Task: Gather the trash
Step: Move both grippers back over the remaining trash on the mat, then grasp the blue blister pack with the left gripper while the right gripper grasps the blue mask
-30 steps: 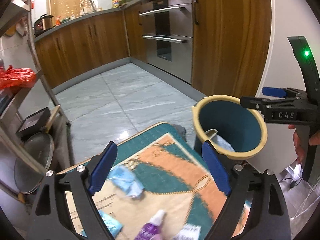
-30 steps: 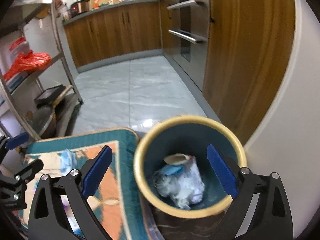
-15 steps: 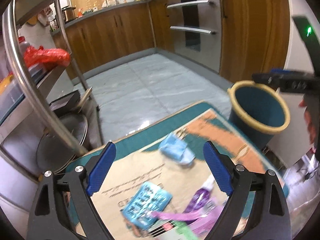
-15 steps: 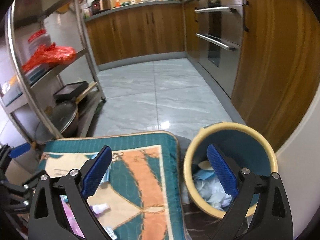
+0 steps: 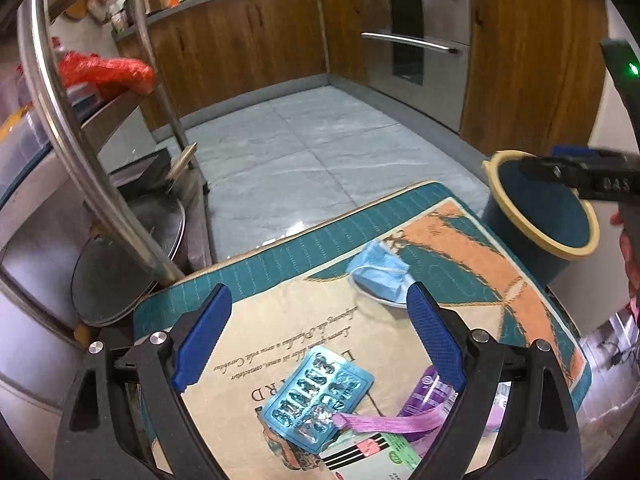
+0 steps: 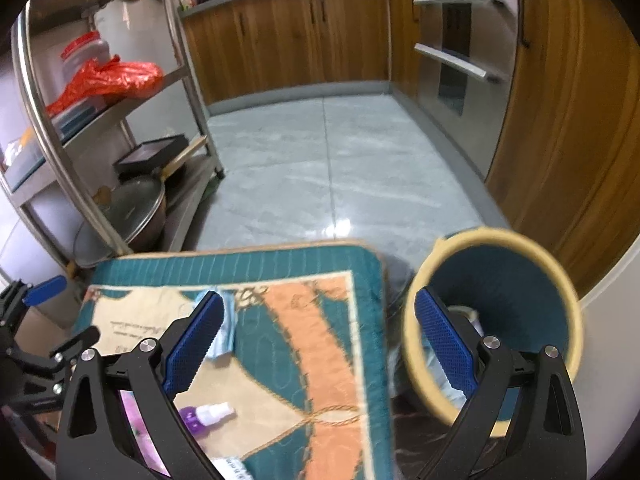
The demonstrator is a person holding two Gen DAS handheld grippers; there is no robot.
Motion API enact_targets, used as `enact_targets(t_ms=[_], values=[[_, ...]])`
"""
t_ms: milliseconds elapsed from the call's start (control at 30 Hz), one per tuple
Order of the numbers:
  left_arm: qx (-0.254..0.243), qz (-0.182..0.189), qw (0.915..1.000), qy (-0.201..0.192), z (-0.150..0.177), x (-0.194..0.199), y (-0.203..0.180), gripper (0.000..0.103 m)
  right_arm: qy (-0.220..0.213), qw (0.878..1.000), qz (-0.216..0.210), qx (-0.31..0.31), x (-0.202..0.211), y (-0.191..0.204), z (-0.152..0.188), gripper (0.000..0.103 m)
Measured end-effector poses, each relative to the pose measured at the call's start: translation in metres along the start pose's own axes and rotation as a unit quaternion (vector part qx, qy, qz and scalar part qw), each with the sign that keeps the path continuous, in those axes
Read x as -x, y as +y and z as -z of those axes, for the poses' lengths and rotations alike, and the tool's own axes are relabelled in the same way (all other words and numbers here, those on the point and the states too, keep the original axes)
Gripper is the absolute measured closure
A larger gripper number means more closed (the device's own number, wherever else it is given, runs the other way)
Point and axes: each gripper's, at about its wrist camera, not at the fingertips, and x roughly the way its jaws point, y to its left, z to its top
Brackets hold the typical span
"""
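With some crumpled waste already lying at the bottom of the bin, I judge the job partly done, though plenty is left on the mat. My left gripper hangs over the mat with its jaws spread wide and nothing between the pads; my right gripper is just as wide and just as bare, straddling the mat's edge and the bin's rim. Left to pick up, as far as I can see: a crumpled blue face mask, a blister pack, a purple spray bottle, a pink-purple strap and some printed packaging at the bottom edge of the left view. The blister pack lies on the mat low between my left jaws, nearest to them, with the strap draped over its near corner. The mask sits farther out, just past the tip of my left gripper's right-hand finger. The bin stands on the floor off the mat's right side, close beside it. I reckon the blister pack is the easiest grab, flat as it is.
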Motion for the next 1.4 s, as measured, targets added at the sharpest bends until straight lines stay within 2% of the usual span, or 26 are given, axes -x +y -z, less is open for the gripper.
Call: enact_targets(t_ms=[200, 500, 733, 900, 1000, 1133, 1300, 1367, 1400], values=[[0.044, -0.006, 0.9989, 0.015, 0.006, -0.007, 0.026, 0.014, 0.058, 0.998, -0.035, 0.005, -0.026, 0.018, 0.011, 0.007], [0.083, -0.018, 0.9950, 0.054, 0.021, -0.020, 0.053, 0.014, 0.101, 0.993, -0.036, 0.049, -0.048, 0.052, 0.023, 0.007], [0.061, -0.014, 0.9914, 0.115, 0.040, -0.045, 0.053, 0.014, 0.116, 0.991, -0.043, 0.051, -0.061, 0.066, 0.023, 0.008], [0.041, -0.004, 0.9902, 0.134, 0.047, -0.052, 0.045, 0.014, 0.123, 0.990, -0.047, 0.058, -0.068, 0.075, 0.025, 0.010], [0.039, -0.001, 0.9889, 0.144, 0.049, -0.055, 0.044, 0.014, 0.131, 0.989, -0.047, 0.058, -0.076, 0.079, 0.027, 0.016], [0.037, 0.003, 0.9870, 0.157, 0.052, -0.061, 0.045, 0.014, 0.155, 0.986, -0.055, 0.034, -0.093, 0.082, 0.030, 0.033], [0.034, 0.015, 0.9840, 0.174, 0.055, -0.070, 0.045, 0.014, 0.172, 0.981, -0.079, 0.031, -0.111, 0.099, 0.031, 0.043], [0.029, 0.023, 0.9827, 0.181, 0.057, -0.073, 0.043, 0.014, 0.180, 0.980, -0.080, 0.036, -0.118, 0.106, 0.033, 0.052], [0.026, 0.027, 0.9822, 0.184, 0.058, -0.075, 0.041, 0.014, 0.187, 0.978, -0.079, 0.038, -0.122, 0.109, 0.034, 0.053]])
